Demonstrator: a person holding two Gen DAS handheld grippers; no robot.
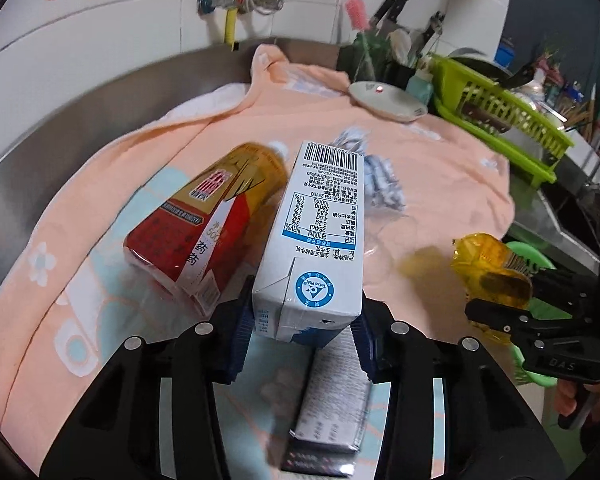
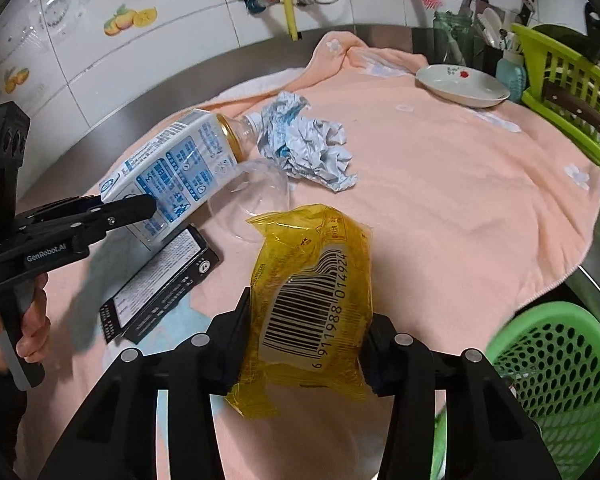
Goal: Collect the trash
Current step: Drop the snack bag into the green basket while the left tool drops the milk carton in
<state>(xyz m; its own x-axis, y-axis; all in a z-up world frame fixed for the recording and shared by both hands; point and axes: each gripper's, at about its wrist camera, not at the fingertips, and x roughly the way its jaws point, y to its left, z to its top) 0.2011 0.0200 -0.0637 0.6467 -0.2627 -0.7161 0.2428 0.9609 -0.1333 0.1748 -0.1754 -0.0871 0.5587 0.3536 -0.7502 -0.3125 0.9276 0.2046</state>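
Observation:
My left gripper (image 1: 304,328) is shut on the bottom end of a white and blue milk carton (image 1: 320,220), which is lifted off the peach towel (image 1: 440,168). From the right wrist view the same gripper (image 2: 140,208) clamps the carton (image 2: 172,172) at the left. My right gripper (image 2: 306,340) is shut on a crinkled yellow wrapper (image 2: 312,300) with a barcode, held above the towel. A red and gold labelled bottle (image 1: 204,220) lies beside the carton. A black box (image 2: 164,284), crumpled paper (image 2: 304,140) and a clear plastic cup (image 2: 260,196) lie on the towel.
A green perforated basket (image 2: 560,380) stands off the towel's near right edge. At the back right are a white dish (image 2: 460,84), a green dish rack (image 2: 560,76) and a knife holder. Tiled wall and pipes run behind the steel counter (image 1: 60,128).

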